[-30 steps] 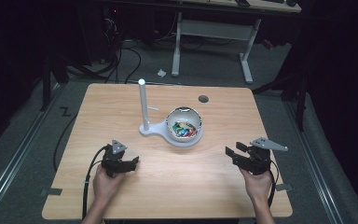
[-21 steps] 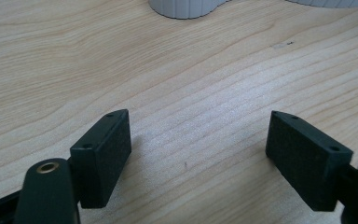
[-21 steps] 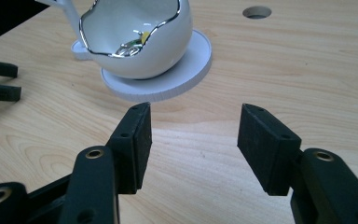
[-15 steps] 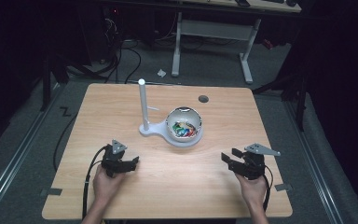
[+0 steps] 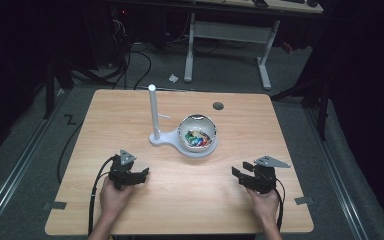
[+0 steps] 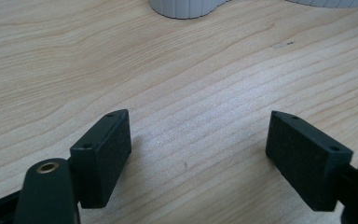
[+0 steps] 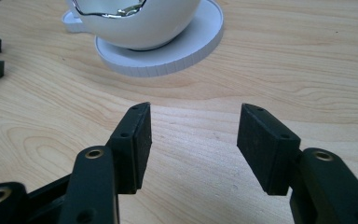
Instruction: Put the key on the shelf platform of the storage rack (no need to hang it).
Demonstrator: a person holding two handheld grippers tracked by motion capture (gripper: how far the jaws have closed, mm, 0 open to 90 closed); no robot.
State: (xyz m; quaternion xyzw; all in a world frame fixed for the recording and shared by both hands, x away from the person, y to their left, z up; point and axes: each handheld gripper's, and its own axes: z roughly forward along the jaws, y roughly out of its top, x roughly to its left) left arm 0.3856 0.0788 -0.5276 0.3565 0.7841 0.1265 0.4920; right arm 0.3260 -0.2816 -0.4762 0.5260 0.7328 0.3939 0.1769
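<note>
My left gripper (image 5: 142, 173) and right gripper (image 5: 238, 173), both released and empty, near the white bowl (image 5: 198, 134) of coloured pieces; a careless reach could tip it.

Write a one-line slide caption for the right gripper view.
Open right claw low over the wooden table, empty, facing a white bowl on its round white base.

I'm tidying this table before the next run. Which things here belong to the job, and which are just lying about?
Job:
- white bowl of colourful small pieces
- white stand with its upright post
- left gripper, open
- right gripper, open

Lying about:
- paper scrap on the floor
- white desk frame behind the table
</note>
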